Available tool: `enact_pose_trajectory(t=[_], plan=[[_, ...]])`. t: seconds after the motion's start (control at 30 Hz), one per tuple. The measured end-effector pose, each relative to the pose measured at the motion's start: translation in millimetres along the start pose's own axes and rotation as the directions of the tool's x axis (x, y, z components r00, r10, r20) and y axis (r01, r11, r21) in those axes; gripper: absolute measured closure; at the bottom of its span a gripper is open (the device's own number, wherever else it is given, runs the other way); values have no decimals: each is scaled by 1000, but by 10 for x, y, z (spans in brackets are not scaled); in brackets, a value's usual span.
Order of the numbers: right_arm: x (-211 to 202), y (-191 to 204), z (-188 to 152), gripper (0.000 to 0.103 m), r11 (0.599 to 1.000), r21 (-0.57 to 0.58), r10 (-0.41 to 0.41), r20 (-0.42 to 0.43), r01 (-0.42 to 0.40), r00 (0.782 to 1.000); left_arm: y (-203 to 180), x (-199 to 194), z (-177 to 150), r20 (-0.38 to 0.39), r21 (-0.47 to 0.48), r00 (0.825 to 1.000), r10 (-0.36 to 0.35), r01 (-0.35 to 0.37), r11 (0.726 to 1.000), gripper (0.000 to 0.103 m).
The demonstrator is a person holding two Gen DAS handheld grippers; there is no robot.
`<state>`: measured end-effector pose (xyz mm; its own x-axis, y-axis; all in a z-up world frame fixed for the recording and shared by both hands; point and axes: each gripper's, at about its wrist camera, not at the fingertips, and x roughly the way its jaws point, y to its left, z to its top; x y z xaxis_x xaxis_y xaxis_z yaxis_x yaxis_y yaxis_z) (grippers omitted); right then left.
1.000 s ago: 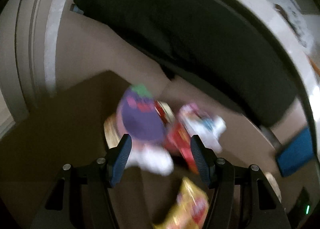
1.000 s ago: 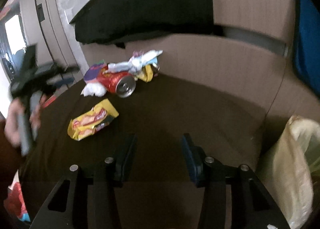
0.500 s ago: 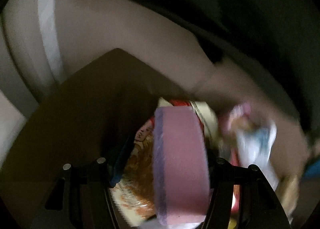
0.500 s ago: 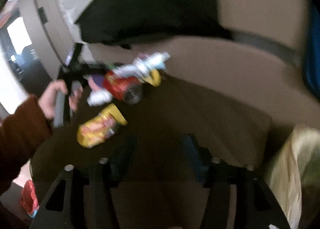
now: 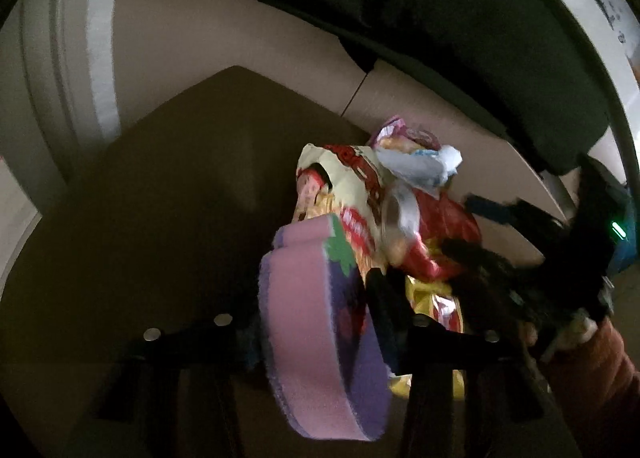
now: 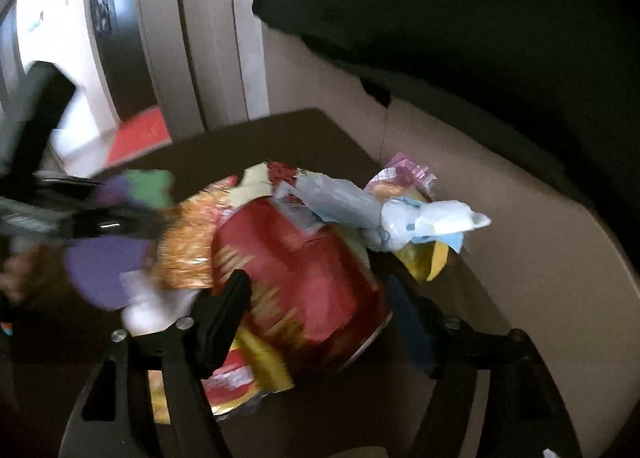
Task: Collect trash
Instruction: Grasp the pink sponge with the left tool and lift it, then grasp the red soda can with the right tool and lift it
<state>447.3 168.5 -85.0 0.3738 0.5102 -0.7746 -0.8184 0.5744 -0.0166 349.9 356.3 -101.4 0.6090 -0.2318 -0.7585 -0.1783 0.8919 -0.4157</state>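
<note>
Between closing left tool (image 5: 316,322) fingers: purple foam piece (image 5: 320,338).

A red can (image 6: 304,290) lies on its side among crumpled wrappers (image 6: 400,214) beside a purple-and-pink foam piece (image 5: 320,322).

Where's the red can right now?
In the right wrist view the red can lies on its side between the right gripper's opening jaws, a yellow wrapper beneath it and crumpled white paper behind.
</note>
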Motion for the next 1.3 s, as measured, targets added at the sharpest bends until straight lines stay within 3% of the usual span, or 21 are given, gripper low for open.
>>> enact_pose_trajectory(t=[0.07,0.17,0.33,0.5,0.73,0.83,0.9,0.93,0.97,1.0,1.3], plan=[[125,-65,24,24,999,27,47,-23,-46,999,-51,-123,-176,14,-16,1000,-6,6,1000,62],[279,-105,-23,24,991,69,120,-100,-114,988,-89,-261,-333,43,-38,999,-6,7,999,65],[127,79,-200,26,997,47,63,-94,-59,994,-222,-507,-535,93,-15,996,2,0,1000,69],[-288,148,-420,28,987,153,63,-45,-55,997,-278,-676,-728,97,-34,995,-27,31,999,71],[-986,227,-894,29,969,245,-37,-10,38,999,-491,-886,-986,102,23,993,-51,49,999,72],[-1286,219,-1091,30,954,293,-70,10,64,997,-673,-987,-1026,137,67,990,-31,22,998,72],[-1452,173,-1161,32,943,323,-94,28,80,995,-810,-1044,-1048,167,104,986,-5,-13,994,72],[-1537,171,-1179,42,939,332,-102,35,85,994,-877,-1076,-1068,181,120,983,2,-24,992,72],[-1611,154,-1220,62,935,341,-114,40,94,993,-941,-1105,-1087,190,131,982,1,-26,991,72],[-1683,147,-1269,66,932,346,-127,37,107,991,-980,-1116,-1092,191,135,982,-5,-21,991,72],[-1775,143,-1444,64,928,364,-111,56,83,992,-1225,-1151,-1231,181,126,983,-22,-1,992,72]])
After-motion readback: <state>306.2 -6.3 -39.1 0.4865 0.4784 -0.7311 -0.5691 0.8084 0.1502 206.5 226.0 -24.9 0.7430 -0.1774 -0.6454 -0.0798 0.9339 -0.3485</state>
